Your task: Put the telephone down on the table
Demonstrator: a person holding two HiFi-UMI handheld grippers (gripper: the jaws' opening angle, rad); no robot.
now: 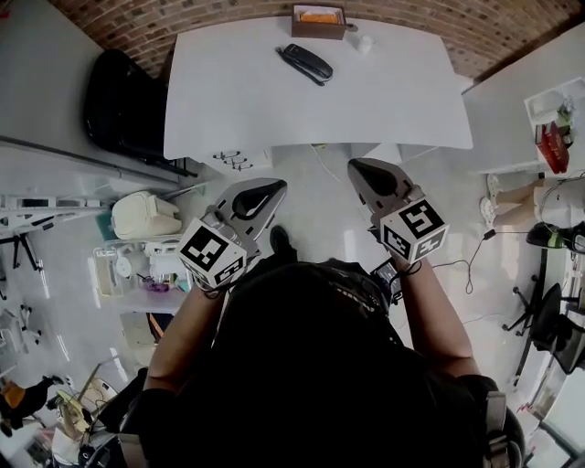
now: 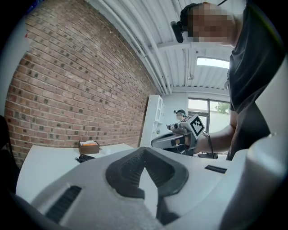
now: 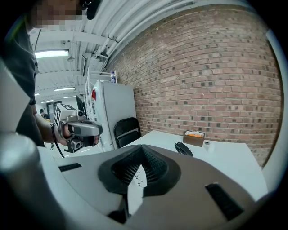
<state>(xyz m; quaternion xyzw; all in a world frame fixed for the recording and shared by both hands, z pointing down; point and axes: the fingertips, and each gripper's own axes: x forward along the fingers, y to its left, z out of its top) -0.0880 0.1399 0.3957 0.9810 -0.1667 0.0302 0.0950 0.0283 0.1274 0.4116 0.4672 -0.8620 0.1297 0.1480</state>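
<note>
Both jaw pairs are closed on nothing. I hold the left gripper [image 1: 273,188] and right gripper [image 1: 357,165] short of the table [image 1: 393,91]. The phone [image 1: 306,62] lies on its far part, near the box [image 1: 319,20].

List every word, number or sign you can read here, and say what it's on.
No text reads clearly.
Left cube: square black-and-white marker patterns, not letters.
Right cube: the same kind of patterns.
Shirt: a small print near the collar, too blurred to read.
Red item on the shelf: too small to read.
</note>
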